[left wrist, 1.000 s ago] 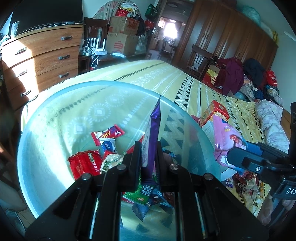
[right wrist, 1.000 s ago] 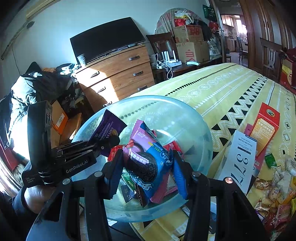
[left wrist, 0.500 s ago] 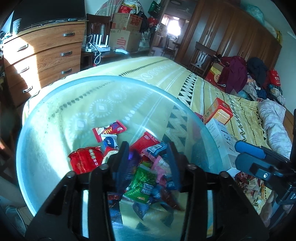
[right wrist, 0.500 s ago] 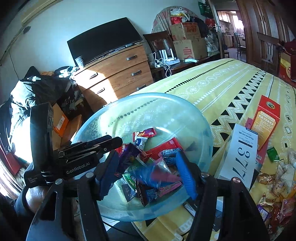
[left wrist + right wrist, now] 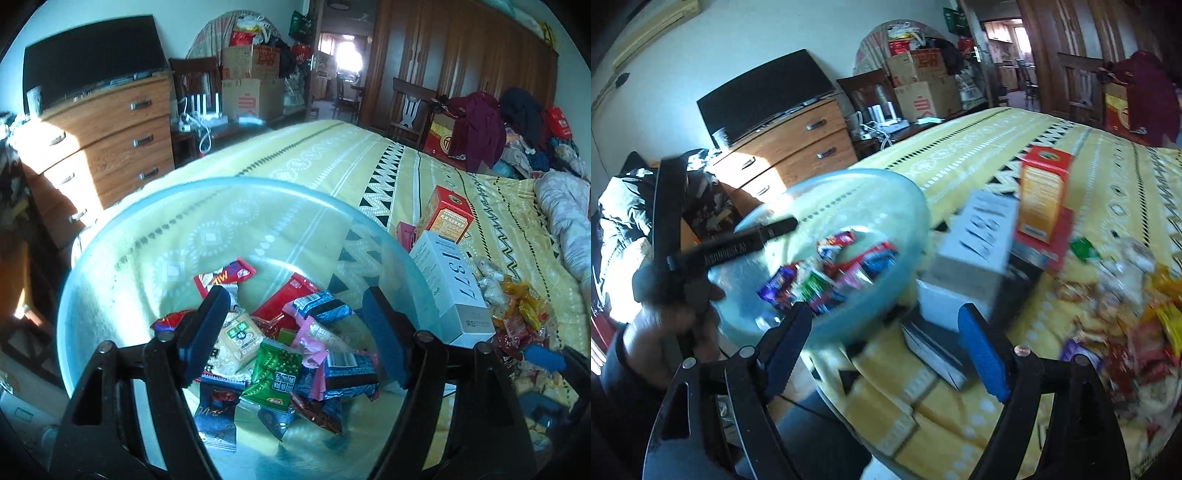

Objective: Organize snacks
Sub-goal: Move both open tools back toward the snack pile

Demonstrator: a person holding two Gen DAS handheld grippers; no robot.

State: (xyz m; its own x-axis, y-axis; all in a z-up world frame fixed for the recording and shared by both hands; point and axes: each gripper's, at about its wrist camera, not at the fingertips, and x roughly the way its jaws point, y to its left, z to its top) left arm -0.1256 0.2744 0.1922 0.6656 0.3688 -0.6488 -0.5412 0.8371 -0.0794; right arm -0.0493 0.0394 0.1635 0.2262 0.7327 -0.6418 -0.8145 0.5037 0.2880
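Note:
A clear glass bowl (image 5: 122, 258) on the yellow bedspread holds several wrapped snacks (image 5: 280, 350); it also shows in the right wrist view (image 5: 905, 199). My left gripper (image 5: 295, 314) is open and empty just above the bowl's snacks. My right gripper (image 5: 886, 332) is open and empty, off the bowl's right side above the bed edge. A pile of loose snacks (image 5: 513, 314) lies on the bed to the right; it also shows blurred in the right wrist view (image 5: 1137, 306).
A white box marked 1377 (image 5: 450, 288) and a red-orange box (image 5: 445, 214) stand between bowl and snack pile. A wooden dresser (image 5: 103, 147) with a TV stands to the left. Clothes (image 5: 517, 122) lie heaped at the bed's far right.
Both grippers opened and dropped their packets into the bowl: the left a purple wrapper, the right a blue cookie pack. The right gripper has since swung right, away from the bowl.

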